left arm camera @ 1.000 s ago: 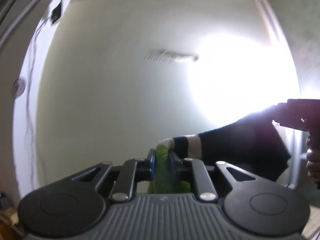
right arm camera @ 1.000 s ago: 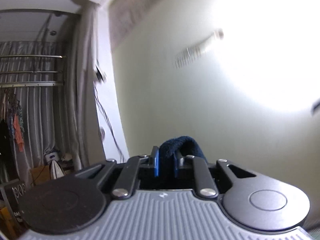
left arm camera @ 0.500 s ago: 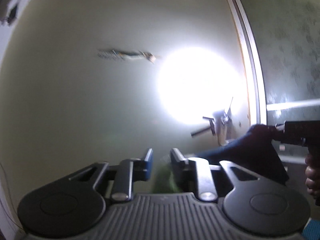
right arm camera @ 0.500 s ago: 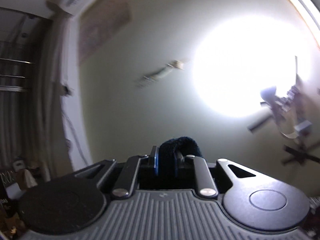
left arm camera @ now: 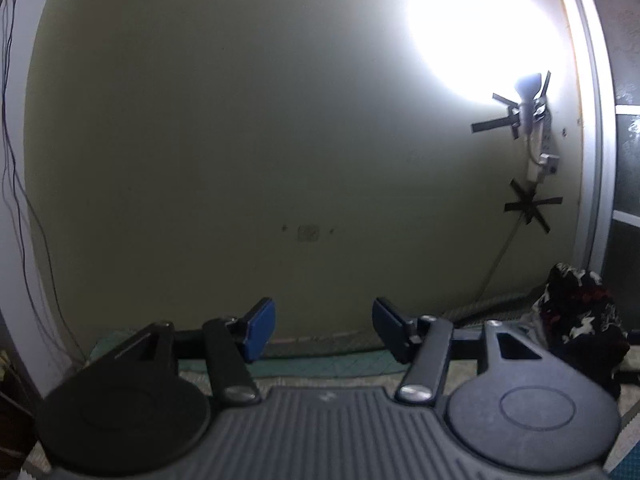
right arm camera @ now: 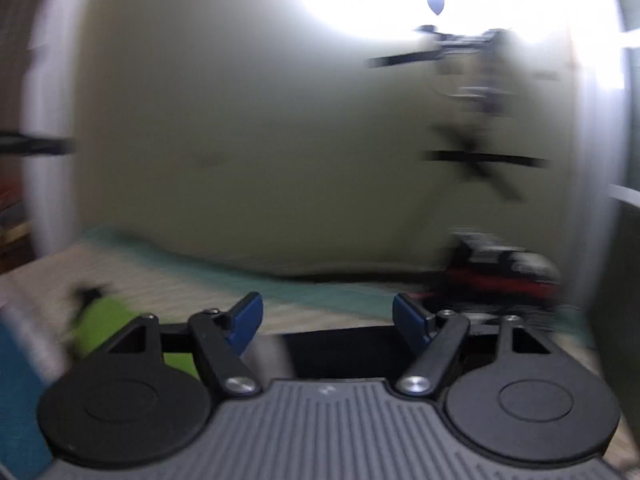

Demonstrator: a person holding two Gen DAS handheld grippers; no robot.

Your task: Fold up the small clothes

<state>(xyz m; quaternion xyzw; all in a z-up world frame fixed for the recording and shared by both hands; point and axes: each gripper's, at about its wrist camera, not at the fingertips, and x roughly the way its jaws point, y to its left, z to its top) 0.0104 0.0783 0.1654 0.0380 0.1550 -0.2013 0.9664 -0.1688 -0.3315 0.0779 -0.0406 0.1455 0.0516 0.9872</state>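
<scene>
Knitwear of this kind, judged by the bright green patch [right arm camera: 100, 320] low at the left of the right wrist view, should be light, soft and limp, likely to sag and slide off itself rather than hold a crease; nothing about it looks fragile or slippery. A good hold would be at an edge or a corner, such as a cuff, pinching a single layer so the rest can hang or be dragged flat. That green piece lies on the pale woven mat [right arm camera: 168, 280], near and to the left, partly hidden behind the gripper's own body, and the blur is too strong to tell its shape or whether it is one garment or part of one. A dark cloth [right arm camera: 340, 350] lies just below and between the fingers of the right gripper [right arm camera: 327, 316], low against the mat; whether it joins the green piece cannot be told.

The left gripper [left arm camera: 323, 330] has its jaws apart and opening, with nothing between them, only the mat's teal border [left arm camera: 320, 366] and the pale wall beyond. The right gripper's jaws are also apart and opening; the blue pads [right arm camera: 245, 316] press on nothing, the dark cloth sitting under them rather than in their grip.

Far to the right, against the wall, a heap of dark clothes [left arm camera: 580, 320] with red and white print waits, crumpled and loose, equally soft by the look of it.
</scene>
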